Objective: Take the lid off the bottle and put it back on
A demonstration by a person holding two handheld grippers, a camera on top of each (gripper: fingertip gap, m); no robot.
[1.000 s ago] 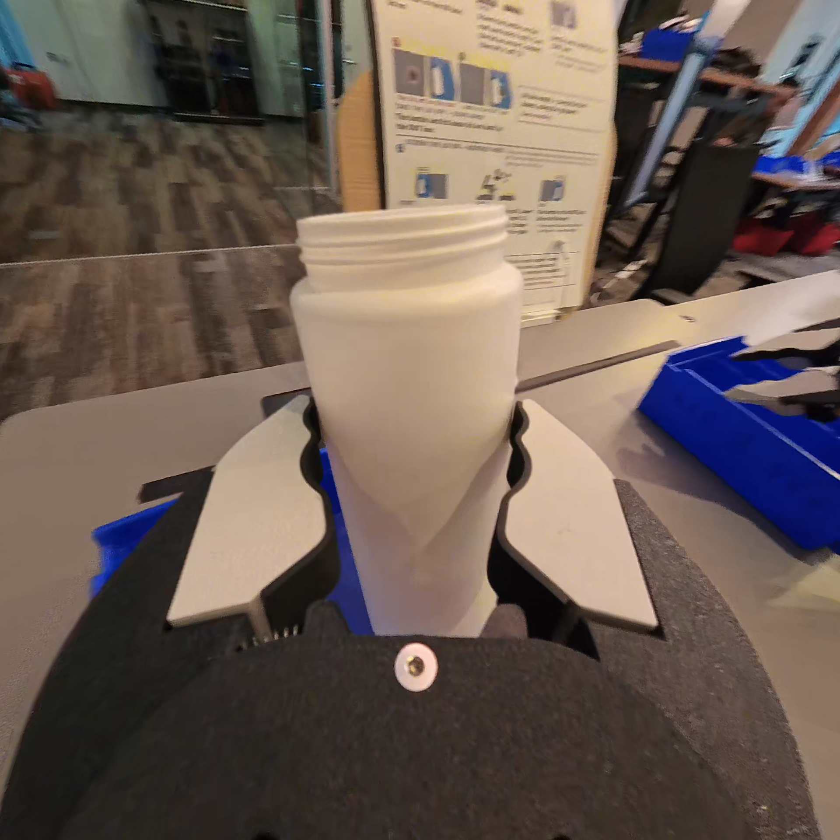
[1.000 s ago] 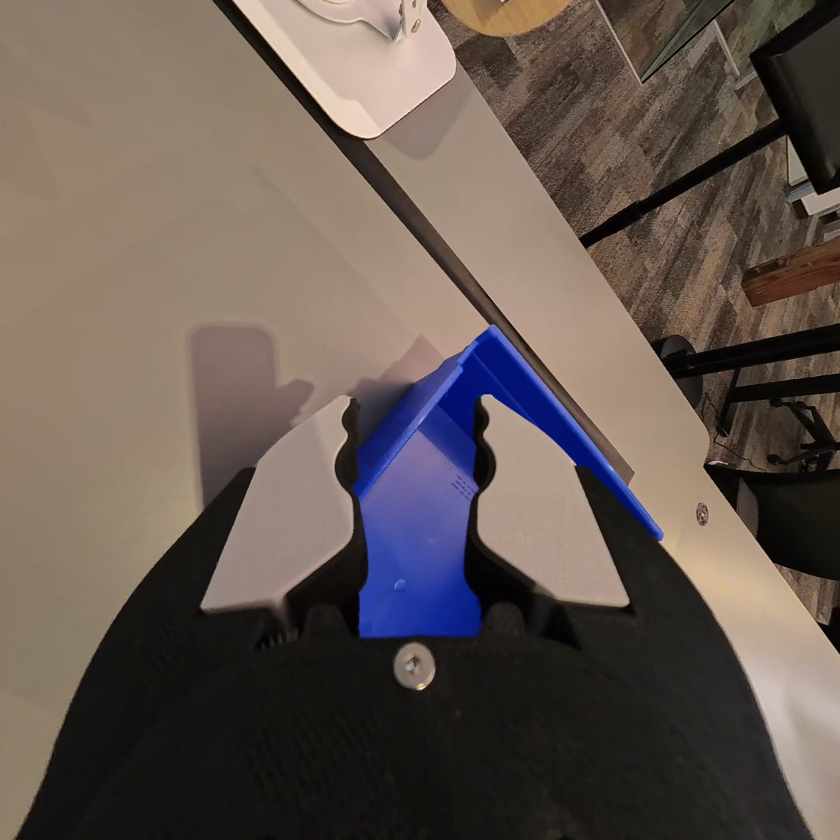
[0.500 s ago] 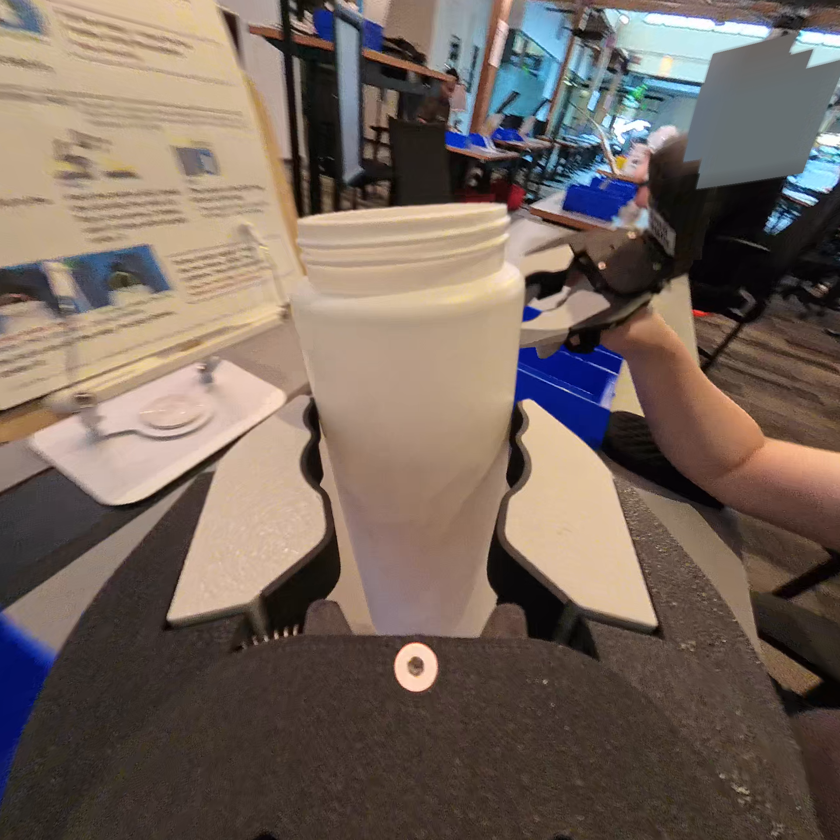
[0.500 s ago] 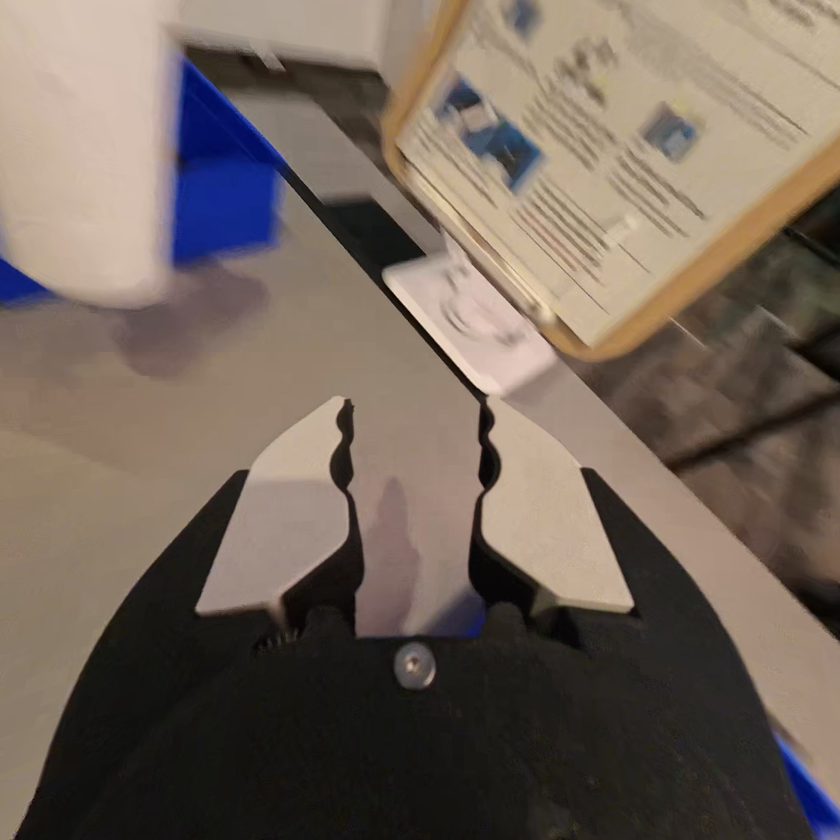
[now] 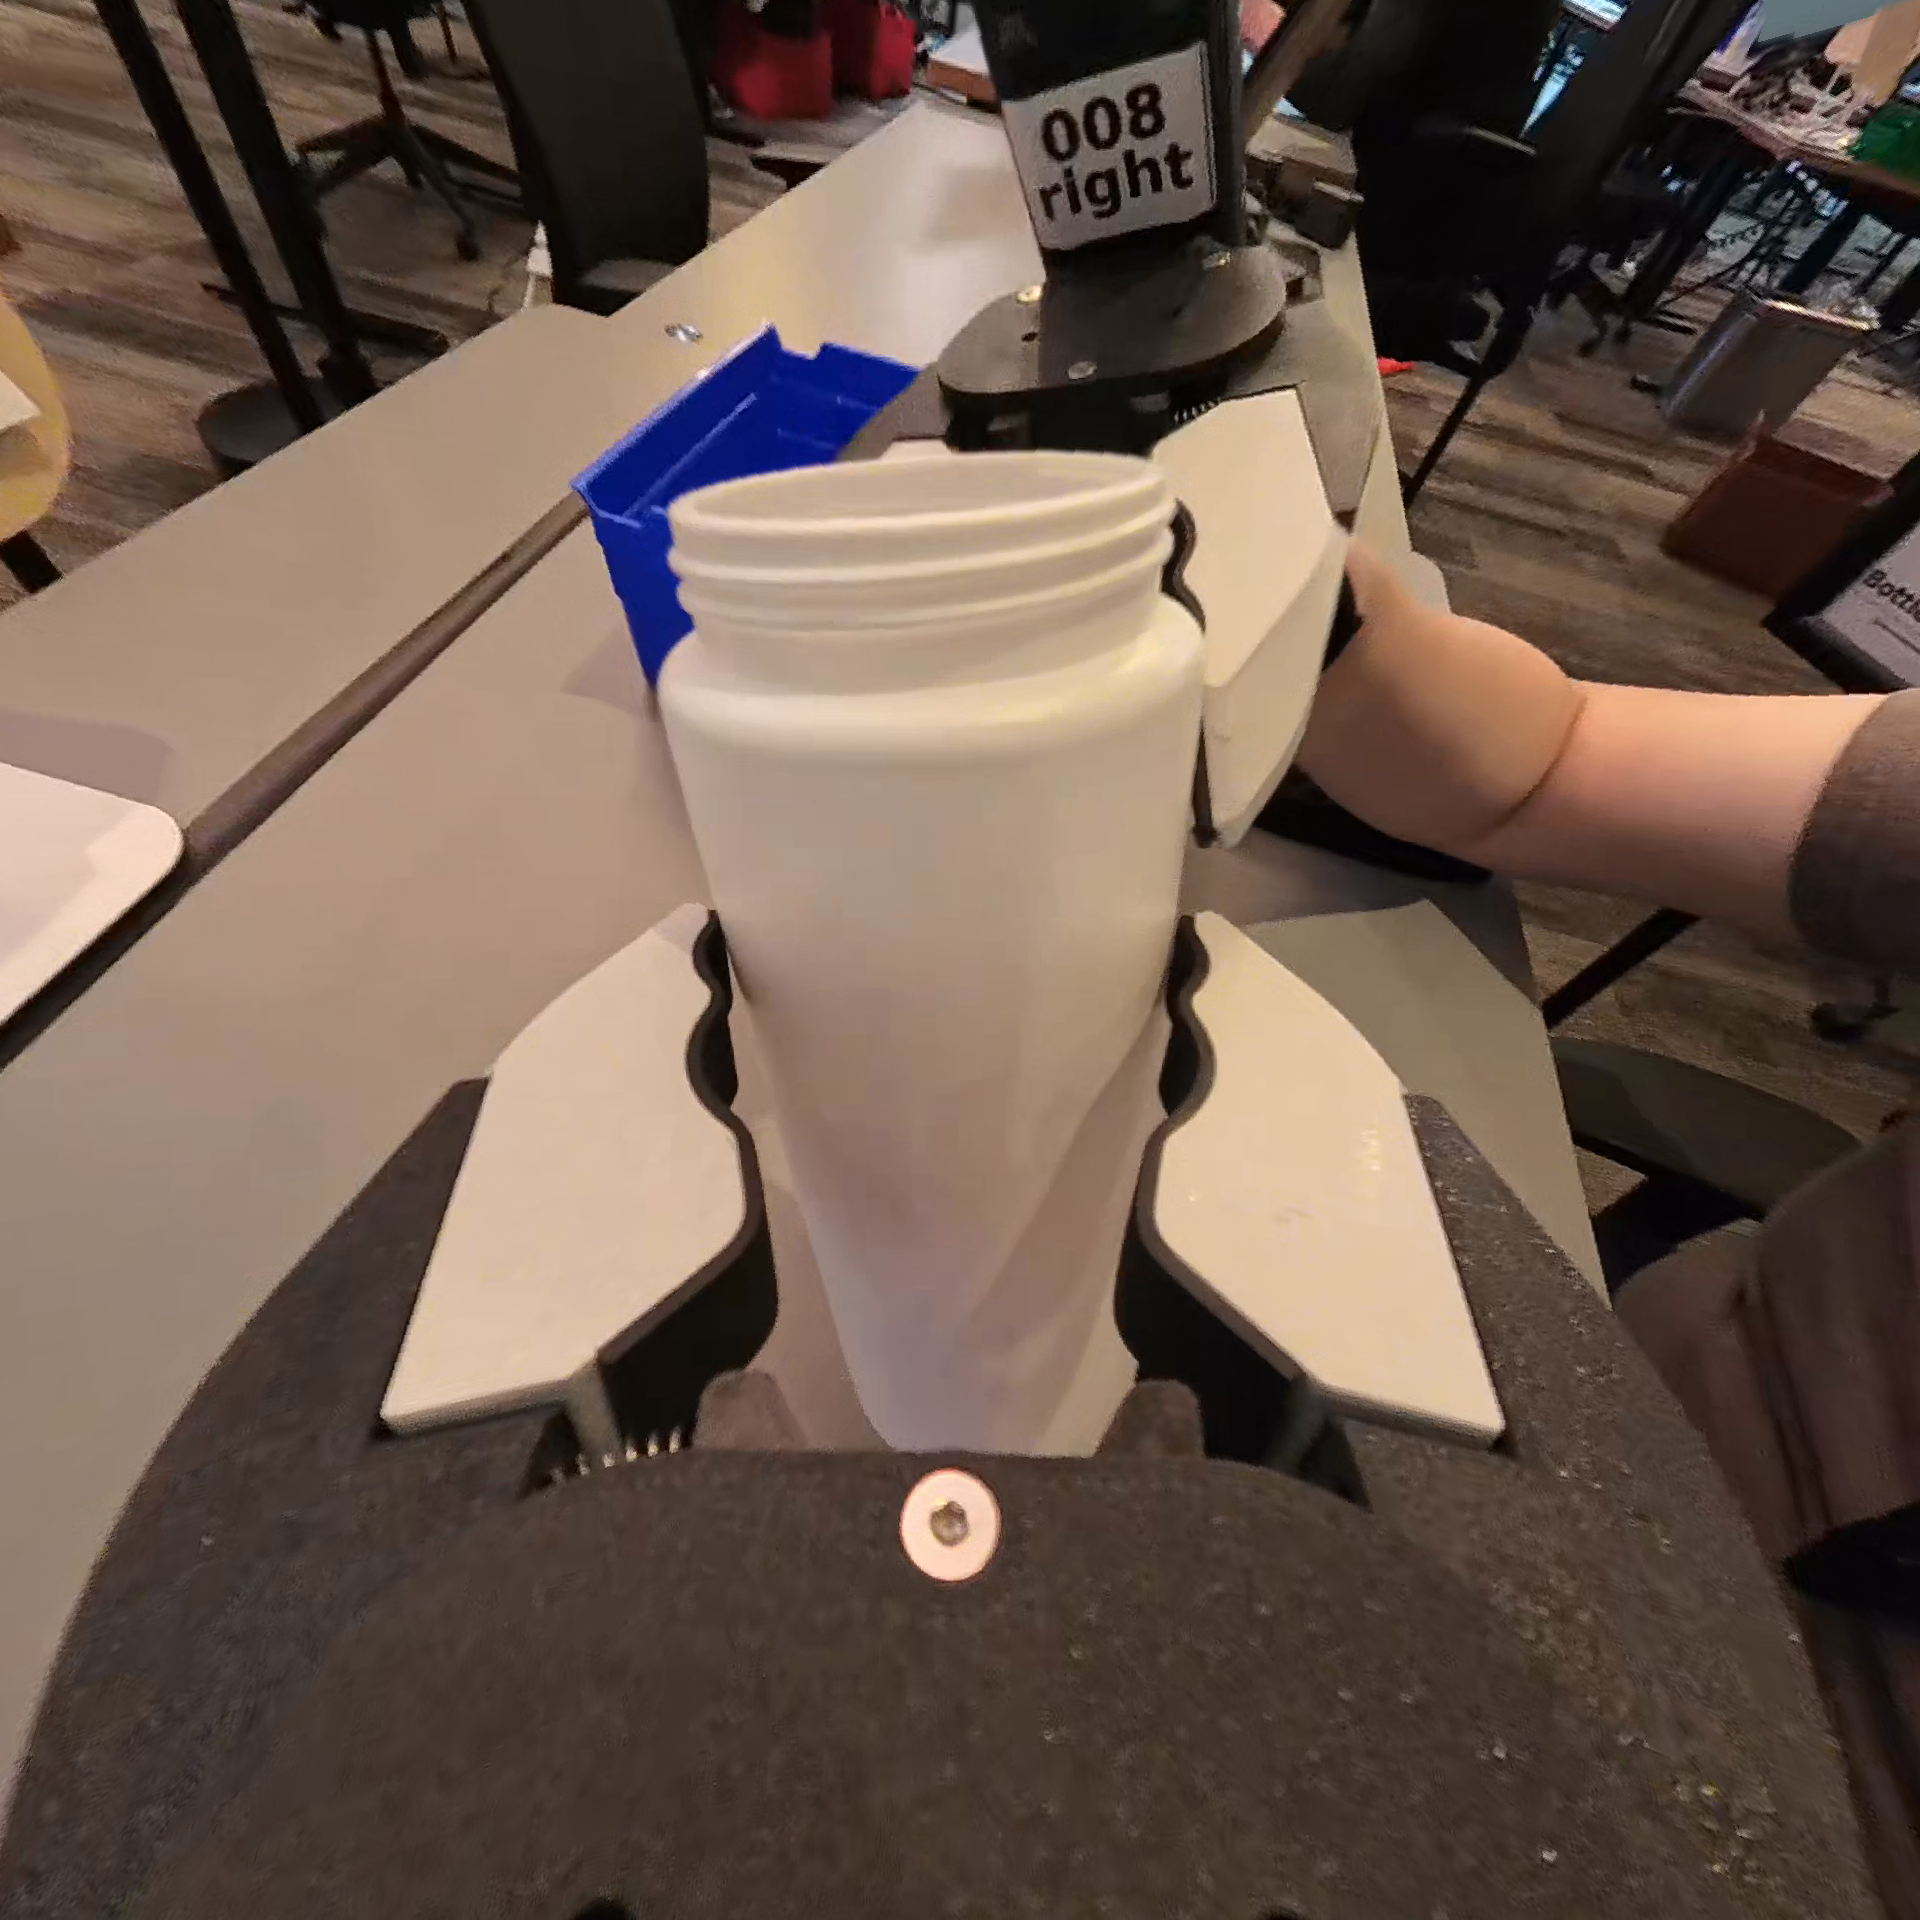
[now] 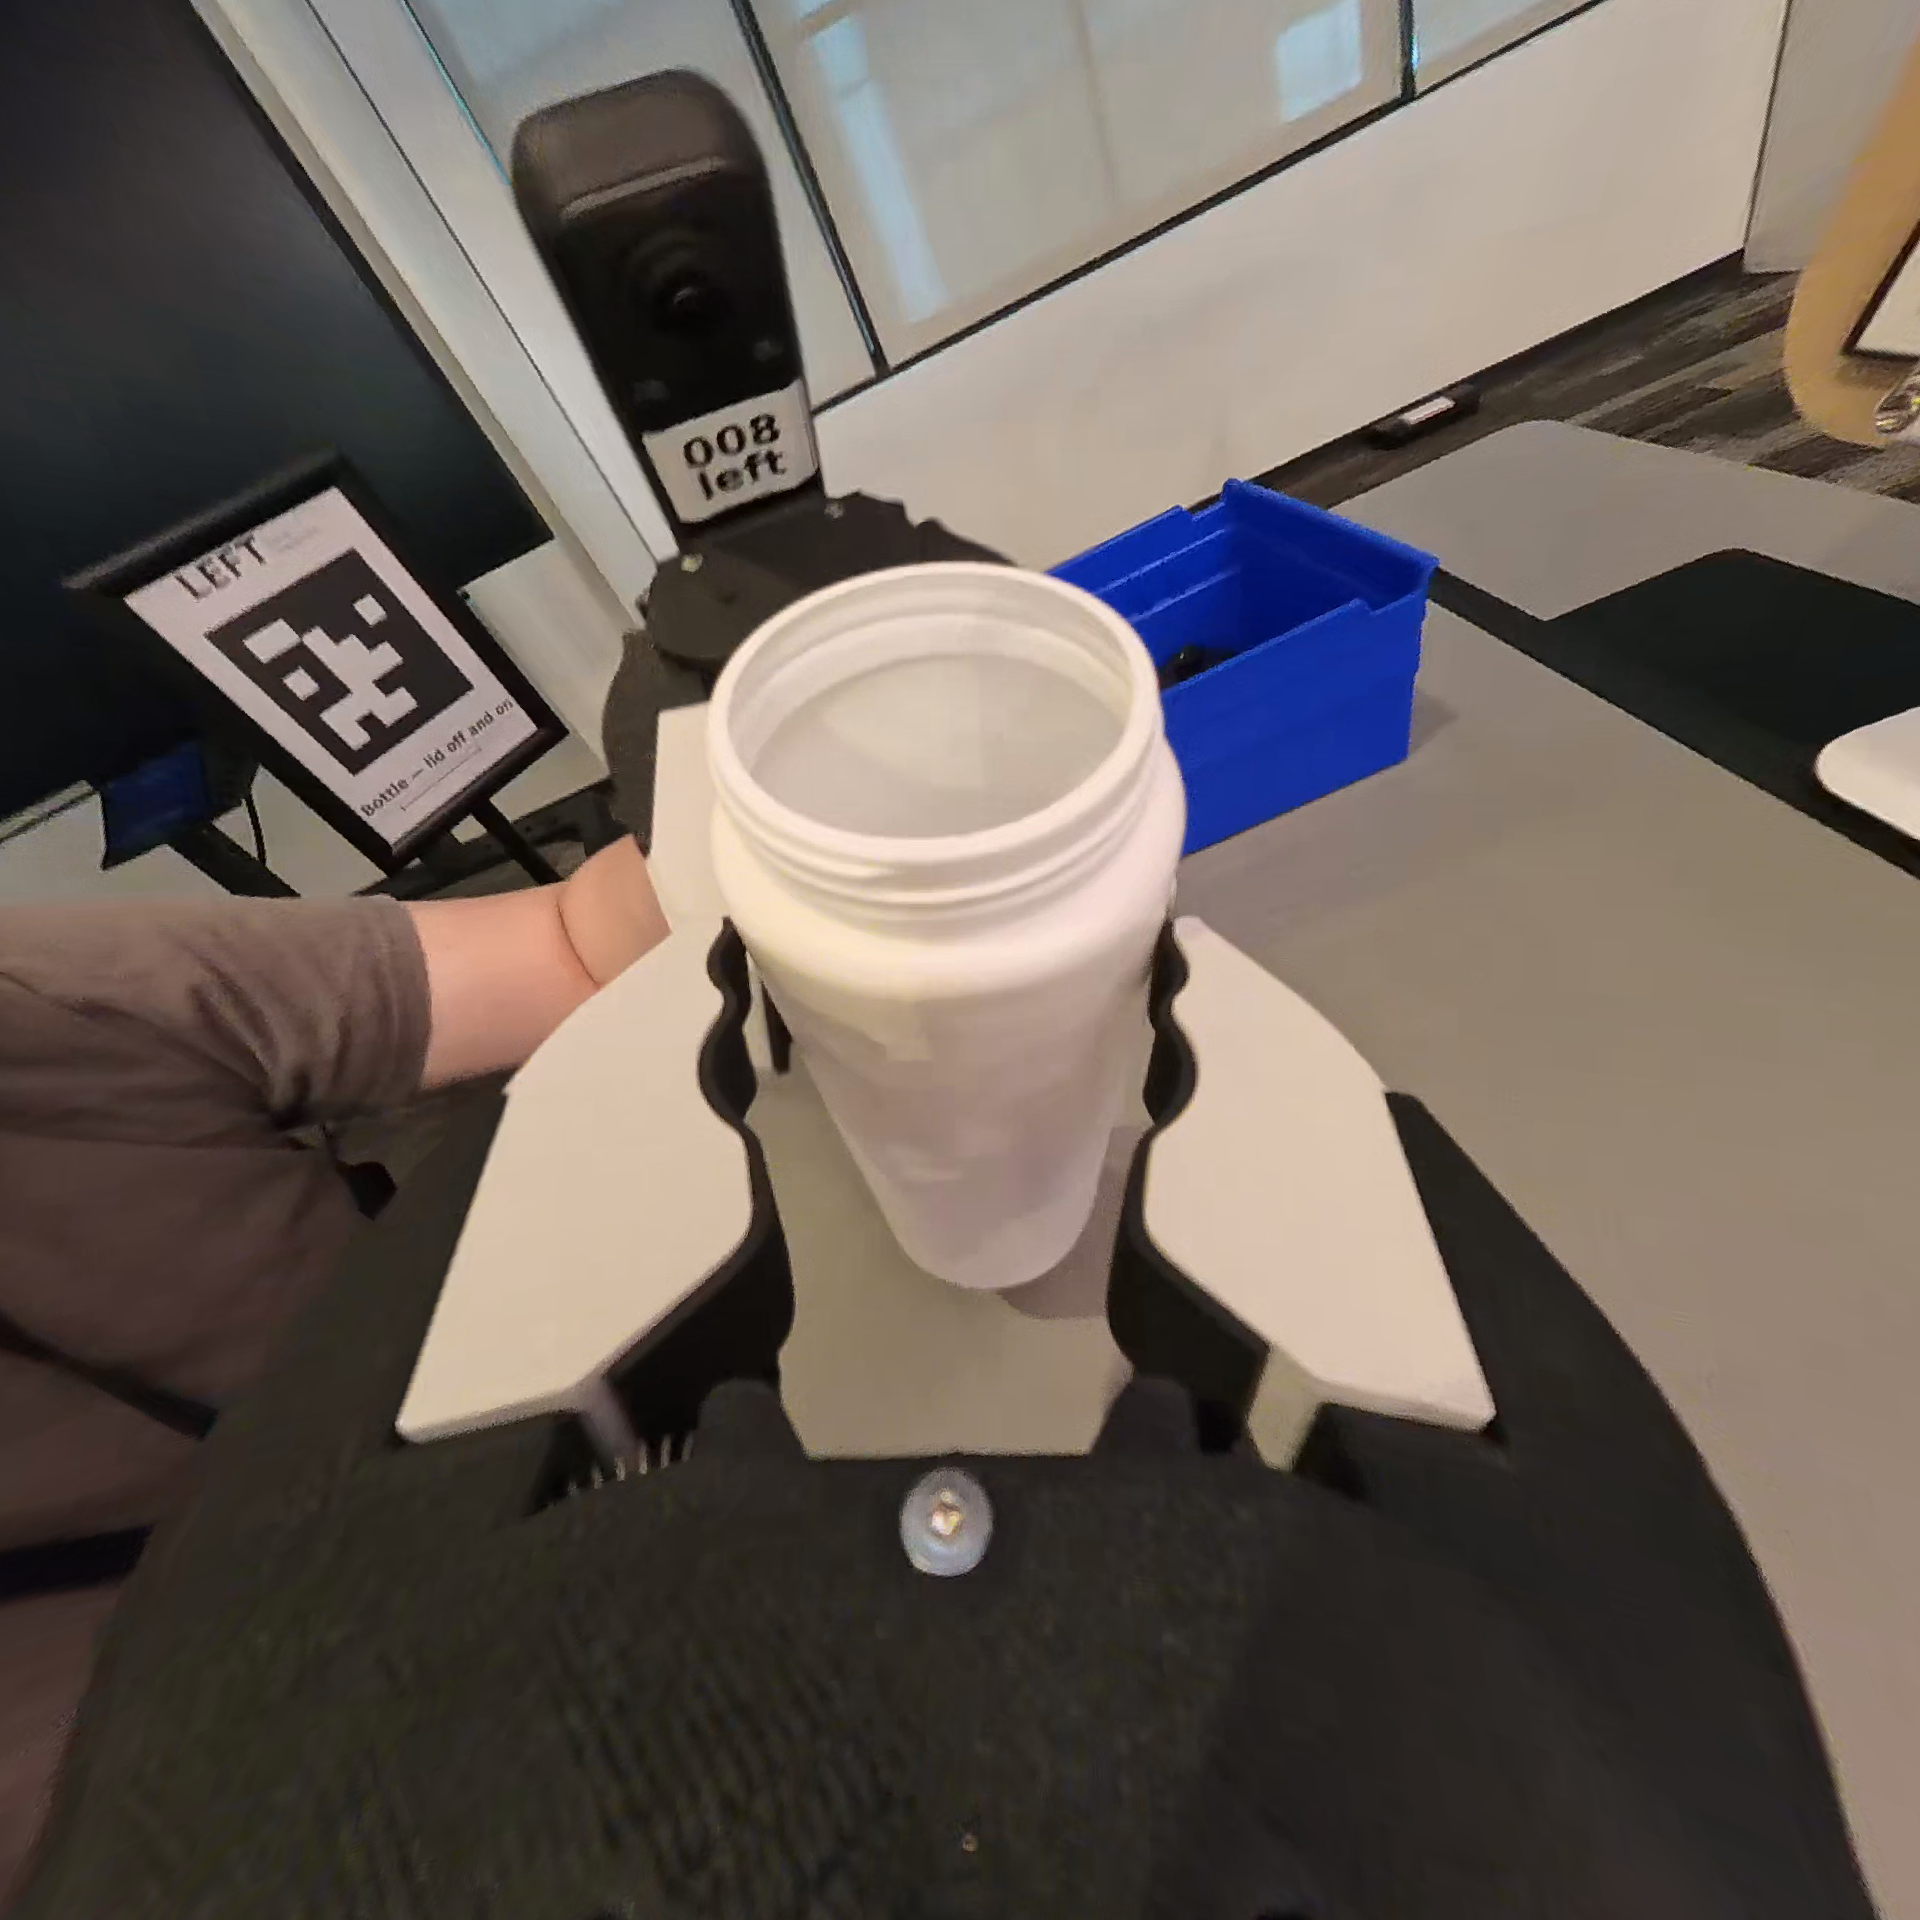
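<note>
A white bottle (image 5: 935, 831) with no lid shows its open threaded neck. My left gripper (image 5: 945, 925) is shut on its body, both pads pressed on its sides, and holds it upright over the grey table (image 5: 312, 831). My right gripper (image 6: 948, 940) faces it from the far side, jaws wide, with the bottle (image 6: 935, 935) between its fingers just below the shoulder. A sliver of gap shows at its left pad (image 6: 727, 997). Its right finger (image 5: 1257, 623) lies along the bottle's shoulder in the left wrist view. No lid is in either grasp.
A blue bin (image 6: 1299, 707) stands on the table behind the bottle with a small dark thing (image 6: 1184, 660) inside; it also shows in the left wrist view (image 5: 727, 416). A white base plate (image 5: 62, 873) lies at the left. A framed sign (image 6: 343, 665) stands off the table. The person's forearms (image 5: 1507, 769) flank the bottle.
My right gripper left the blue bin empty, swung toward the bottle, opened wider and moved around its upper body. My left gripper kept its hold and turned with the bottle.
</note>
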